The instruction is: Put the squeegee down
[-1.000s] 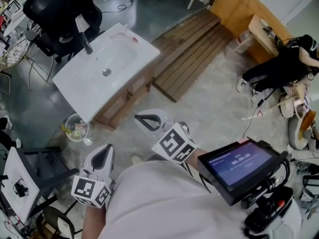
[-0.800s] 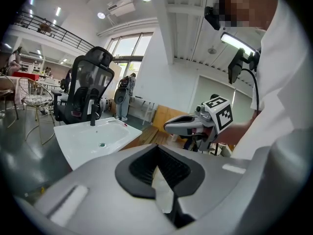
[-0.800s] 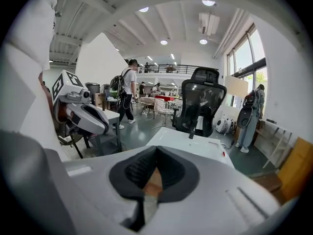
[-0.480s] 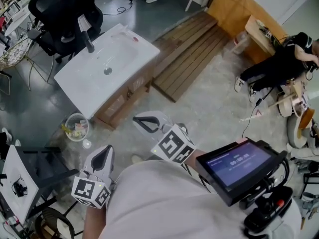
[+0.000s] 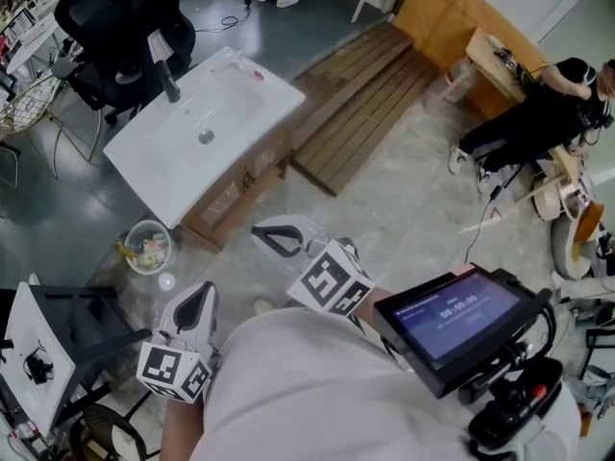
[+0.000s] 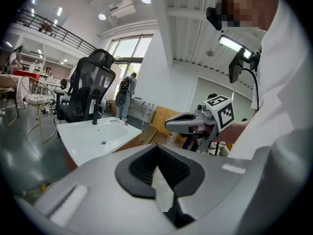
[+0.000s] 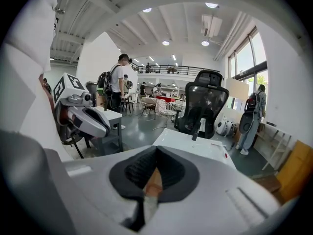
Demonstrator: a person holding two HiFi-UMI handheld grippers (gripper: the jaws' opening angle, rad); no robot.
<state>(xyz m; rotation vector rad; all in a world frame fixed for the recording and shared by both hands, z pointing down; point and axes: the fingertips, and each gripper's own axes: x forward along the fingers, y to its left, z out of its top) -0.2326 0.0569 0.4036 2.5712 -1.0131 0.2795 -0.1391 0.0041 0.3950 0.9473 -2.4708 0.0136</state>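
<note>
No squeegee shows in any view. My left gripper (image 5: 202,296) is held low, close to the person's body, and points toward the floor; its jaws are shut and empty, meeting in a seam in the left gripper view (image 6: 157,153). My right gripper (image 5: 272,237) is a little further forward, short of the wooden cabinet, also shut with nothing in it (image 7: 155,158). A white sink basin (image 5: 231,113) with a black faucet (image 5: 169,86) sits on that cabinet ahead of both grippers. Each gripper shows in the other's view: the right gripper (image 6: 183,124), the left gripper (image 7: 90,121).
A small bin of rubbish (image 5: 146,245) stands on the floor by the cabinet's near corner. A black office chair (image 5: 120,27) is behind the basin, a wooden slatted panel (image 5: 360,94) lies to its right. A grey stand (image 5: 58,339) is at left, a screen rig (image 5: 452,320) at right.
The right gripper has drifted slightly left in the head view. The left gripper looks almost where it was. Both stay shut and empty.
</note>
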